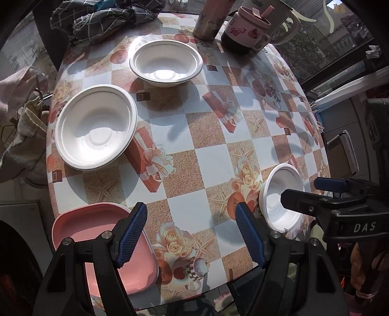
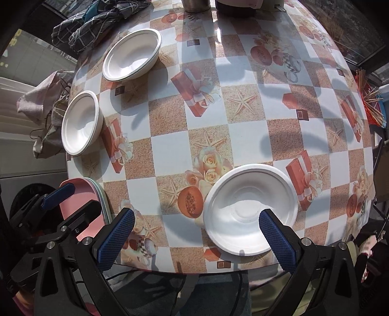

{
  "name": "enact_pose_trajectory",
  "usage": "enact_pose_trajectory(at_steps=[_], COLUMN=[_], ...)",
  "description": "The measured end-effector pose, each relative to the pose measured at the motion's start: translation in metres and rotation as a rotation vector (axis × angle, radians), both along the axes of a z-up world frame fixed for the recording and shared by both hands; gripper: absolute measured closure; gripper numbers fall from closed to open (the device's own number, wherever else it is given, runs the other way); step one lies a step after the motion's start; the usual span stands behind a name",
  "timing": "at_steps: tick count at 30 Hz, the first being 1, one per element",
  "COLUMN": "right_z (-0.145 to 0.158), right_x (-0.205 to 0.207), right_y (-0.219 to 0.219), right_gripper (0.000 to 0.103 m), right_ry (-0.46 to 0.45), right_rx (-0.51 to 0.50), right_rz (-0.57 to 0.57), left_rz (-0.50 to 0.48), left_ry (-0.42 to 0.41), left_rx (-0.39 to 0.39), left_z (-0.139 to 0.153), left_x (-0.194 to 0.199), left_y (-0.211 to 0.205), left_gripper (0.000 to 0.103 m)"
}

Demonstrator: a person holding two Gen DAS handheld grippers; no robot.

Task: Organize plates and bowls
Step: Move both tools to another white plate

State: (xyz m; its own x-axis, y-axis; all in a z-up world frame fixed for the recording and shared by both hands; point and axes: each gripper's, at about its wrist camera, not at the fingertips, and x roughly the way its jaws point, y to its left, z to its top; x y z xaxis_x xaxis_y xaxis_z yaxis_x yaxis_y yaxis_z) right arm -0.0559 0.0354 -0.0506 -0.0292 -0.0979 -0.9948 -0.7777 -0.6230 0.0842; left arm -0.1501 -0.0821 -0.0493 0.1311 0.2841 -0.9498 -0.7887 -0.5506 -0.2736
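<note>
Three white bowls sit on the patterned table. One bowl is at the far left, one at the left edge, one near the front right edge. A stack of pink plates lies at the front left corner. My left gripper is open and empty, just right of the pink plates. My right gripper is open and empty; its right finger hangs over the near bowl's rim.
A metal tumbler, a pink lidded mug and a white jug stand at the table's far edge. A checked cloth lies at the far left corner. Cloths hang beyond the left edge.
</note>
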Motion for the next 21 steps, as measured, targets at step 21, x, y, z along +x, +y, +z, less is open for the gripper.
enact_pose_trajectory(at_steps=[21], right_z=[-0.039], right_x=[-0.131], right_y=[0.000], right_gripper=[0.000], right_ry=[-0.007], right_rx=[-0.043], right_rz=[0.153], left_rz=[0.383], left_ry=[0.112], left_rx=[-0.114], left_z=[-0.014], left_x=[-0.146], left_y=[-0.028], left_gripper=[0.025])
